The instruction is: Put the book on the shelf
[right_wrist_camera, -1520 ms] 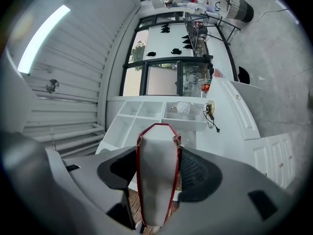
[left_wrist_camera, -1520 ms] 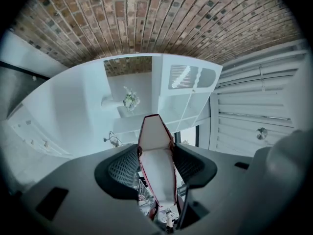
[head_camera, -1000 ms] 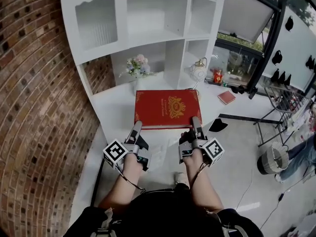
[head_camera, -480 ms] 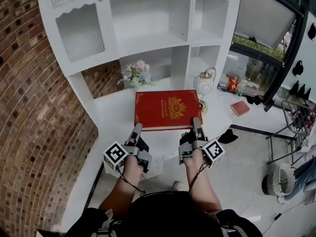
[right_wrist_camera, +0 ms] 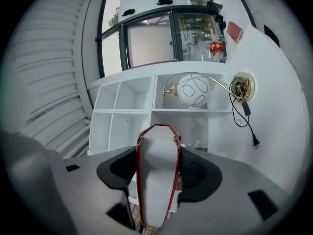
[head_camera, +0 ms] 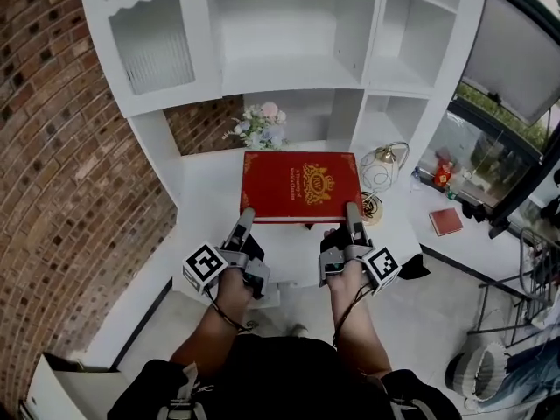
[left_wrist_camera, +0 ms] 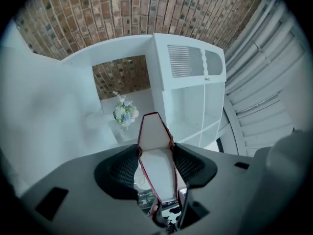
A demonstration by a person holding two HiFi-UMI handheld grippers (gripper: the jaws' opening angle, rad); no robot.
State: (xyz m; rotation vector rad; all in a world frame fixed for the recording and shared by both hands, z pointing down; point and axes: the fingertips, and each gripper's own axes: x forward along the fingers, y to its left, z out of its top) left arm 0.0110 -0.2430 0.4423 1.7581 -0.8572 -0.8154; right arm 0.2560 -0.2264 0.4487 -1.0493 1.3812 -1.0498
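Observation:
A big red book (head_camera: 300, 185) with a gold crest hangs level in the air over the white desk (head_camera: 210, 191), cover up. My left gripper (head_camera: 244, 220) is shut on its near left corner. My right gripper (head_camera: 352, 215) is shut on its near right corner. In the left gripper view the book's white page edge (left_wrist_camera: 157, 163) runs between the black pads (left_wrist_camera: 122, 169). The right gripper view shows the same page edge (right_wrist_camera: 156, 180) clamped between that gripper's pads (right_wrist_camera: 195, 173). The white shelf unit (head_camera: 289, 33) with open compartments rises just beyond the book.
A flower bunch (head_camera: 260, 128) stands at the desk's back by the brick wall (head_camera: 52, 138). A wire globe lamp (head_camera: 382, 169) sits on the desk to the right. A small red booklet (head_camera: 446, 221) lies on a ledge farther right.
The book has risen off the desk and moved toward the shelf unit, both grippers still on it. The head view has tilted up, showing more of the shelves.

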